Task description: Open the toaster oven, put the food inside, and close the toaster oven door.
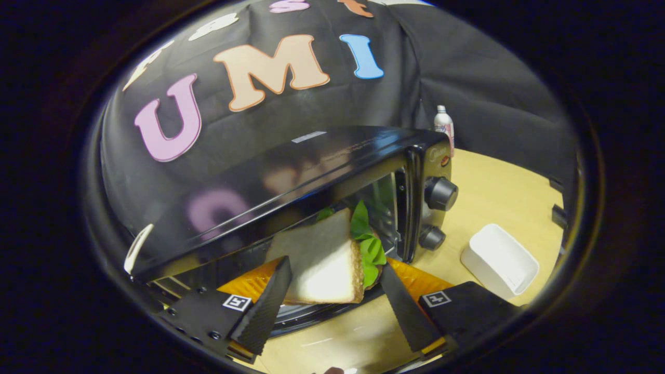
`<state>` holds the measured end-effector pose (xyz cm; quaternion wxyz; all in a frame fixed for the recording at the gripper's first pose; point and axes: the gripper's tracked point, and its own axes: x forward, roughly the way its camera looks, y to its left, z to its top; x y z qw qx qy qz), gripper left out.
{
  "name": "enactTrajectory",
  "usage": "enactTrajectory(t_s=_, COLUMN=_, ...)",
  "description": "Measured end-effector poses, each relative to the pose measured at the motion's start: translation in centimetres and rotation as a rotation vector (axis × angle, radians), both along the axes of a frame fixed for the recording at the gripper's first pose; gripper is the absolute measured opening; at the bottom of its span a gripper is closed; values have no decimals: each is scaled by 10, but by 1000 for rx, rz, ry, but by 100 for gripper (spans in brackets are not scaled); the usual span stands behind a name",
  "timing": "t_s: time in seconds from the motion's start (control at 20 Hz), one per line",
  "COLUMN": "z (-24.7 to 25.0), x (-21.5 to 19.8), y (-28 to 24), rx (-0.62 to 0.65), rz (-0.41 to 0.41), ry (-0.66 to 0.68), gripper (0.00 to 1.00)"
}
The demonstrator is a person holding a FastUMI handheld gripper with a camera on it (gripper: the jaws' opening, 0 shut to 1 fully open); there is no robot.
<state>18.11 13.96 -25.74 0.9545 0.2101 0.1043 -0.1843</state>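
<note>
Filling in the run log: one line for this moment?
gripper: shut on sandwich | toaster oven: door open | sandwich at oven mouth | white dish beside oven

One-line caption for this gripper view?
Claw shut on sandwich, holding it at the open toaster oven; white dish beside.

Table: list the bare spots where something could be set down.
Bare table lies between the oven and the tray, and beyond the tray. Crowded at the oven mouth: the tongs grip the sandwich there.
</note>
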Motion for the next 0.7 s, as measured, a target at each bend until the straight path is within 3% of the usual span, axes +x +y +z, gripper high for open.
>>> enactTrajectory(t_s=0.15, z=10, x=4, y=-9, rx=-199, rz=-27, ry=65, gripper=100)
enactTrajectory(t_s=0.4, z=41, x=16, y=5, rx=-651, rz=28, ry=151, gripper=99)
enactTrajectory(t_s=0.45, z=42, x=17, y=7, rx=-688, rz=36, ry=156, gripper=98)
enactTrajectory(t_s=0.7, z=41, x=17, y=3, rx=-618, rz=43, ry=124, gripper=94)
